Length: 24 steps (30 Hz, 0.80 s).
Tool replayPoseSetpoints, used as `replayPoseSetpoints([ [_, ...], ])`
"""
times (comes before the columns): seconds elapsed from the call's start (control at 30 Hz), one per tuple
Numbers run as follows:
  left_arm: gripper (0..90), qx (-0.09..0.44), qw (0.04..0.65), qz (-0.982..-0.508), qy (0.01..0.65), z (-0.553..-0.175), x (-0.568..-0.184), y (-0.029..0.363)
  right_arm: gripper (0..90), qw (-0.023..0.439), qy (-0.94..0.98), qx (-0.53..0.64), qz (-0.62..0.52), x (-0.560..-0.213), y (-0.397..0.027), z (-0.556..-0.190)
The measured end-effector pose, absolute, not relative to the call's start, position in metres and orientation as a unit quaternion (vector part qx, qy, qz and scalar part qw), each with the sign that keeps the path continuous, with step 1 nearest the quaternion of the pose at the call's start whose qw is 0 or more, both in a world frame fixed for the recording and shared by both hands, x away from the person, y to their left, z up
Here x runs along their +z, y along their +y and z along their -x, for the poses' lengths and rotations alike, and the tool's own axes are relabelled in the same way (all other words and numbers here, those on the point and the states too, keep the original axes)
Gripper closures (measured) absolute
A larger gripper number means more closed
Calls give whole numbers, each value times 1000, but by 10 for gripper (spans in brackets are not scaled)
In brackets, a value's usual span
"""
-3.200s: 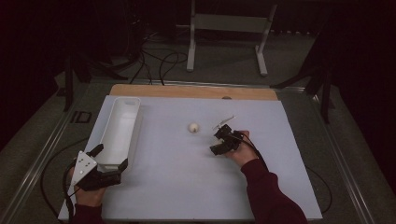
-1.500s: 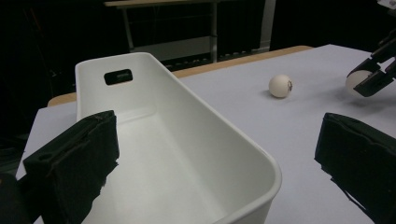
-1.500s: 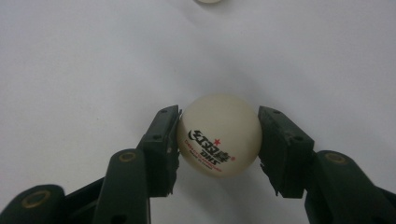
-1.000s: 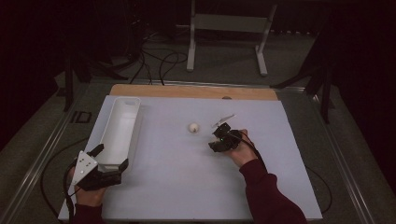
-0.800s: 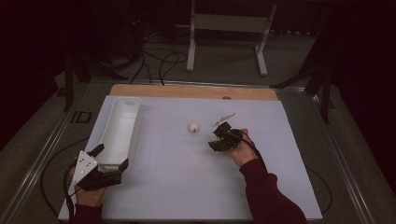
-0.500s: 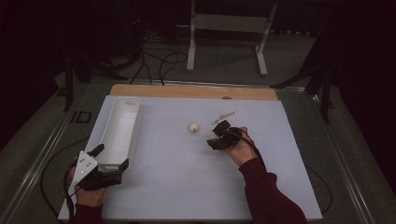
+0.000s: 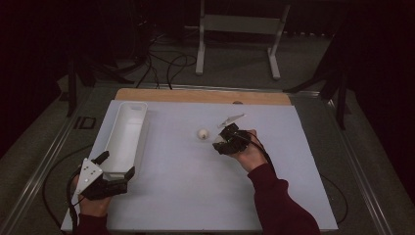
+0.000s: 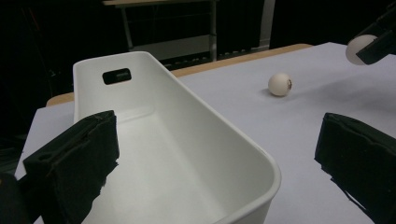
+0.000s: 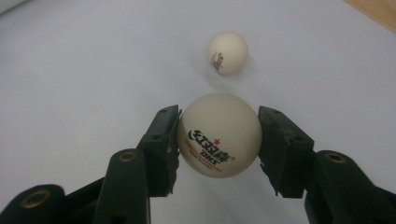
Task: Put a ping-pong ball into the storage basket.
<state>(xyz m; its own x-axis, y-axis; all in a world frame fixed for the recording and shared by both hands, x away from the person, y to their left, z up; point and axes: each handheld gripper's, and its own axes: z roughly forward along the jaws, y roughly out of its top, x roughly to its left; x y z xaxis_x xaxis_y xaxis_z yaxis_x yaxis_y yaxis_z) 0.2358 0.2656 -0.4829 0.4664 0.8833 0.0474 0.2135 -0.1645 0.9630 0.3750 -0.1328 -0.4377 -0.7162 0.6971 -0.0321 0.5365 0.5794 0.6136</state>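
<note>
- Right tongs (image 9: 218, 135) clamped on a ping-pong ball (image 9: 218, 134), held just above the counter (image 7: 195, 186).
- Left tongs (image 8: 210, 154) released, parked at the near end of the white bin (image 8: 187, 140).
- Risk: smooth ball could squirt from the pads on a fast swing.
- Second ball (image 7: 202, 133) sits loose on the path toward the bin; a nudge would set it rolling.

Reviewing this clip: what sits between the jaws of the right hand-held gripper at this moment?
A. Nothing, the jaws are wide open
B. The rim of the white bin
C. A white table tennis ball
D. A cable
C: in the right gripper view the right hand-held gripper has both pads pressed on a printed white table tennis ball, while a second ball lies on the table beyond.
</note>
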Motion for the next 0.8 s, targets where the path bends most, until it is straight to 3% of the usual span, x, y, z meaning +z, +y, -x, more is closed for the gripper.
replayPoseSetpoints([
  [0.8, 6, 329, 506, -692, 397, -236, -483, 264, 499, 133, 874, 314, -347, -433, -128, -375],
])
